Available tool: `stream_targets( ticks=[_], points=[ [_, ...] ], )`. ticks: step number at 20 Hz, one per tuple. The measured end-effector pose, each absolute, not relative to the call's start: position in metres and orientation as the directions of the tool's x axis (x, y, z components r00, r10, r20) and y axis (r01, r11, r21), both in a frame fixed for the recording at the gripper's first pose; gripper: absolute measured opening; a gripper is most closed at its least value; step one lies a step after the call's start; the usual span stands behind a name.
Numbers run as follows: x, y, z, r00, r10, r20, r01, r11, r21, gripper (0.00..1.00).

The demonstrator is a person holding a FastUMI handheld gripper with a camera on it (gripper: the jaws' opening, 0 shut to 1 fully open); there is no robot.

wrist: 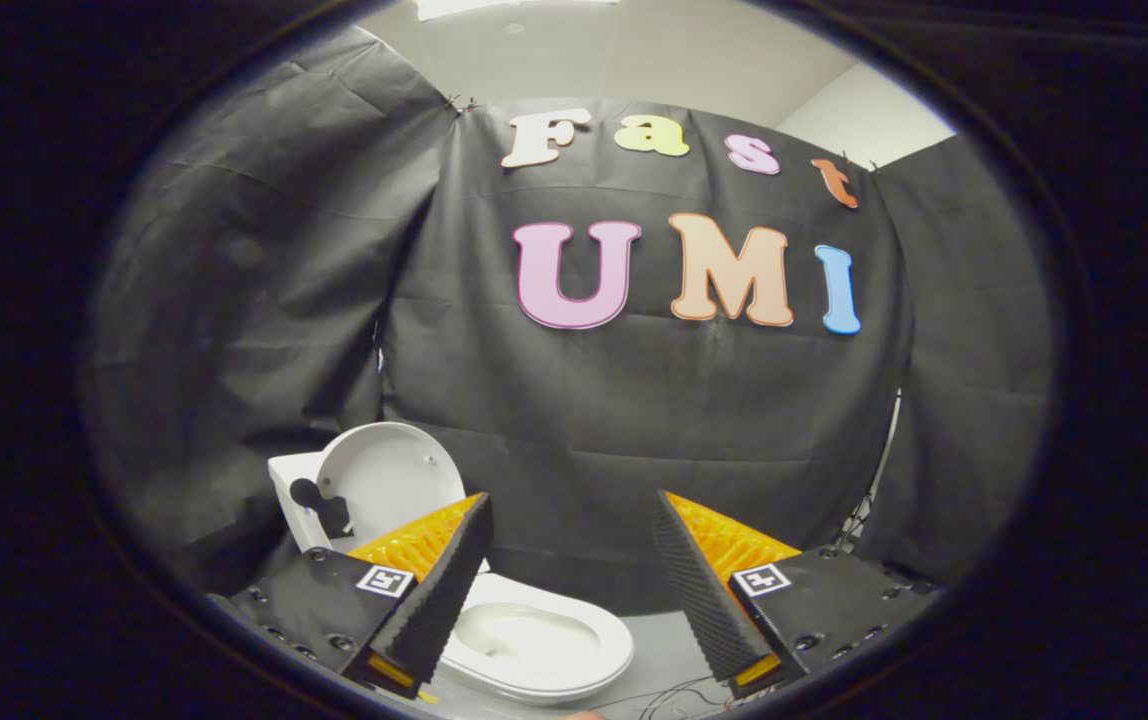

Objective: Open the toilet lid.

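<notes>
Toilet lid (389, 480) upright against tank (292, 505), beyond left finger. Tongs (571, 520) released, spread wide, holding nothing. Seat (574, 655) between fingers; no legible labels.

The toilet (534, 640) is sitting low and left, just beyond the gripper (574, 515), whose fingers are spread apart holding nothing. Its lid (389, 480) is standing upright behind the bowl, leaning toward the cloth wall (634, 420) hanging behind everything.
</notes>
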State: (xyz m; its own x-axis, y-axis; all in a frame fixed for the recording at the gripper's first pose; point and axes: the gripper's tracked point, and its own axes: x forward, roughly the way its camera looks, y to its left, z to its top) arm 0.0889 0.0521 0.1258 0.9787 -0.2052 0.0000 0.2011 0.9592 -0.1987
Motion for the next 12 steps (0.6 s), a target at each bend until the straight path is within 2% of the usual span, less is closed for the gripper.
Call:
stream_targets(
  ticks=[12],
  points=[
    [0.079, 0.025, 0.116, 0.972, -0.234, -0.009, 0.228, 0.956, -0.184, 1.00]
  ],
)
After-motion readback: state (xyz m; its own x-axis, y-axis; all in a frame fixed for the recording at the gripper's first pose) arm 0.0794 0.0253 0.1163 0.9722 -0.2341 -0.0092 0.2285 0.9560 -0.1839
